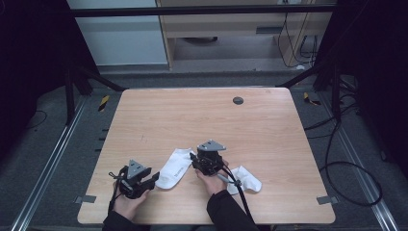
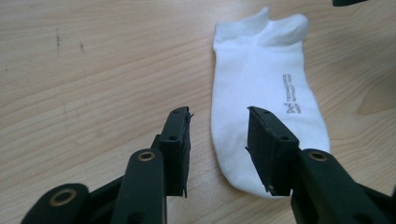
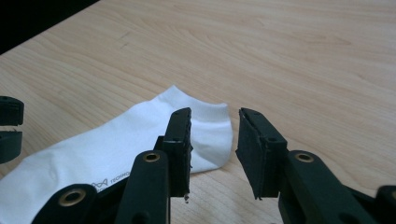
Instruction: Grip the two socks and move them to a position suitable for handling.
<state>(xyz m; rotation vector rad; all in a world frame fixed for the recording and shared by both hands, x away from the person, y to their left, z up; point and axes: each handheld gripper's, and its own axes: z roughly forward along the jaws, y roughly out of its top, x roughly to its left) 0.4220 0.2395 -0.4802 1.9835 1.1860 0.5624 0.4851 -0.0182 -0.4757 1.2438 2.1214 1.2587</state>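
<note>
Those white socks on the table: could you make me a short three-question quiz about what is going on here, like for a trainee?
1. How many white socks lie on the wooden table?
2. True or false: the left gripper is clamped on the flat sock.
3. Which part of the flat sock lies nearest the right gripper? A. the toe B. the ankle opening C. the printed lettering

Key:
1. Two: the flat sock between the grippers, and the second sock beside the right hand, partly hidden by it.
2. False: its jaws stand open over the toe end, not pressing on it.
3. B.
</note>
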